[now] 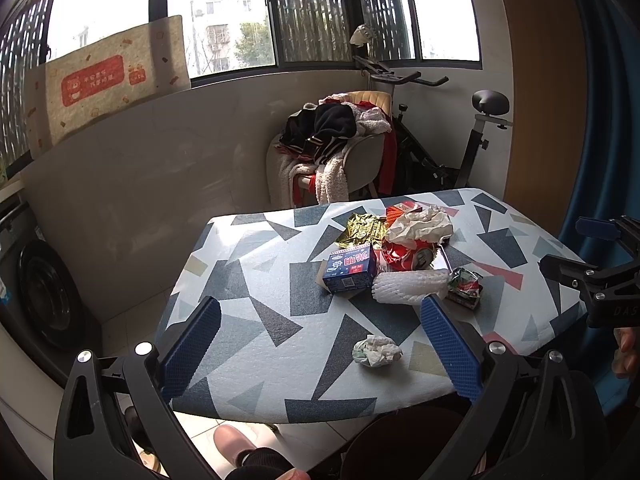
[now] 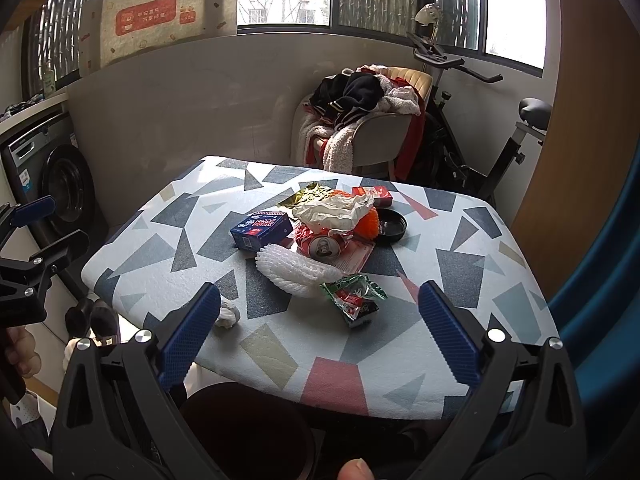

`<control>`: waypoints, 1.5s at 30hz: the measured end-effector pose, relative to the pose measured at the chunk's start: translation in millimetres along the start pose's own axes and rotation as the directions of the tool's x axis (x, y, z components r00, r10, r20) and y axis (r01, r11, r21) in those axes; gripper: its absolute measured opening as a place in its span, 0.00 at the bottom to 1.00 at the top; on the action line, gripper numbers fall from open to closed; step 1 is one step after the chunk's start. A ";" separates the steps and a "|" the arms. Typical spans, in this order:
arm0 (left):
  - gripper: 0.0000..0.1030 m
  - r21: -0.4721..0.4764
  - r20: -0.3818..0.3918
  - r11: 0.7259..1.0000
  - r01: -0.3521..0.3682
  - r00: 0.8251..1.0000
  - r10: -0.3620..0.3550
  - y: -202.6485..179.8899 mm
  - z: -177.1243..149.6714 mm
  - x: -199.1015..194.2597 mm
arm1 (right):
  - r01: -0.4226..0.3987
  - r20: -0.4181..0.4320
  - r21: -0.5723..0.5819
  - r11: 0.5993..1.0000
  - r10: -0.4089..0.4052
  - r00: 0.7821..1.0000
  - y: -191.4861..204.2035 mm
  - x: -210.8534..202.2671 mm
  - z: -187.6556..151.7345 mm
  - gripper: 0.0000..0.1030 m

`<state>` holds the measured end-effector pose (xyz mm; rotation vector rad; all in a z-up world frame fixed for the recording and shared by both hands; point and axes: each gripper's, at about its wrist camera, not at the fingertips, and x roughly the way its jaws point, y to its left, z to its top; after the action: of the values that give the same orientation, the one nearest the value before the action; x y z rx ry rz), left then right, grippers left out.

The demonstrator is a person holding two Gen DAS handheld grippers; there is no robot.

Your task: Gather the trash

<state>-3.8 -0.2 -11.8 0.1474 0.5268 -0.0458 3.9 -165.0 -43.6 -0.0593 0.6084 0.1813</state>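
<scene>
A pile of trash lies on the patterned table (image 1: pixel 256 292): a blue carton (image 1: pixel 350 271), white foam netting (image 1: pixel 408 286), a crushed red can (image 1: pixel 412 254), crumpled paper (image 1: pixel 420 224), a gold wrapper (image 1: pixel 362 228) and a green wrapper (image 1: pixel 464 286). A small tissue ball (image 1: pixel 376 351) lies apart near the front edge. My left gripper (image 1: pixel 320 344) is open and empty above the front edge, with the tissue ball between its fingers. My right gripper (image 2: pixel 320 336) is open and empty, near the green wrapper (image 2: pixel 356 296). A dark bin (image 2: pixel 248 432) stands below the table edge.
A black lid (image 2: pixel 390 226) and a red box (image 2: pixel 372 196) lie behind the pile. A chair heaped with clothes (image 1: pixel 340 144) and an exercise bike (image 1: pixel 460 148) stand behind the table. A washing machine (image 2: pixel 52 184) stands at the left.
</scene>
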 end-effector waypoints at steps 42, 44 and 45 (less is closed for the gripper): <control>0.95 0.089 -0.148 0.989 0.116 0.984 -0.102 -20.5 -68.4 79.5 | 0.088 -0.194 0.024 0.996 -0.081 0.978 -27.9 86.7 -67.2 0.95; 0.95 0.064 -0.156 0.992 0.111 0.983 -0.099 -19.5 -72.5 87.3 | 0.090 -0.199 0.021 0.996 -0.085 0.976 -37.3 101.1 -70.6 0.95; 0.95 0.050 -0.161 0.992 0.116 0.981 -0.106 -18.2 -73.9 91.4 | 0.085 -0.200 0.019 0.996 -0.080 0.977 -40.0 107.1 -71.1 0.94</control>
<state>36.9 -7.5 -123.3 0.1804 0.6923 -0.1599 57.6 -195.8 -163.1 -0.0769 0.8065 0.0870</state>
